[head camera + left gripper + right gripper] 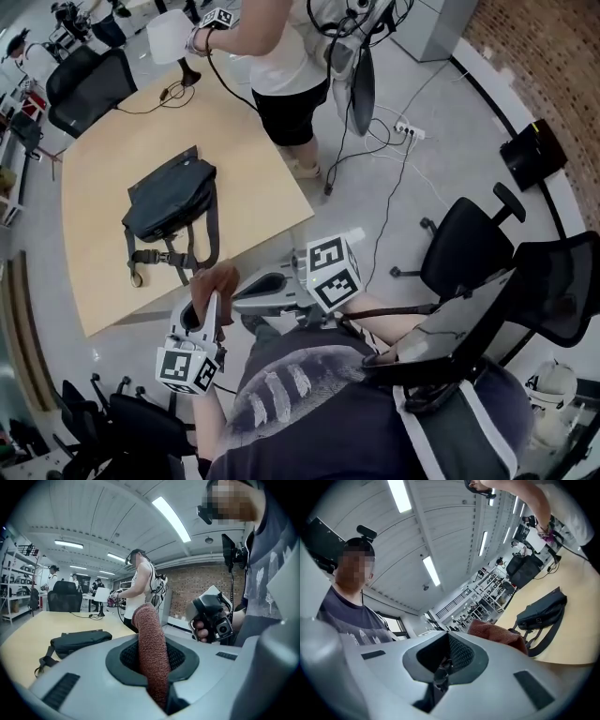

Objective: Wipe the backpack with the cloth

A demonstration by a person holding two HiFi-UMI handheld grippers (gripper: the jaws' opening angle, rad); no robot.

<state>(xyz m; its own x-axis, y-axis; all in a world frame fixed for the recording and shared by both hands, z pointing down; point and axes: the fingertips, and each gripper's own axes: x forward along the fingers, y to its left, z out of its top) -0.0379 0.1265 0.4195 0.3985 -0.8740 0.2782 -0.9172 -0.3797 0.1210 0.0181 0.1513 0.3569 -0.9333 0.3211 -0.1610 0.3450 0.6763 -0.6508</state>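
A dark backpack (171, 199) lies flat on the wooden table (253, 169), straps trailing toward me. My left gripper (207, 306) hangs off the table's near edge, shut on a reddish-brown cloth (216, 281). In the left gripper view the cloth (151, 644) stands up between the jaws of the left gripper (153, 672), with the backpack (77, 641) ahead on the left. My right gripper (247, 292) is beside it, jaws together and holding nothing. The right gripper view shows the right gripper (439, 670), the cloth (499, 637) just past it and the backpack (542, 611) beyond.
Another person (286, 66) stands at the table's far side, holding a gripper and a white object (169, 37). Black office chairs (469, 244) stand to my right, more chairs (89, 84) at the far left. Cables and a power strip (409, 129) lie on the floor.
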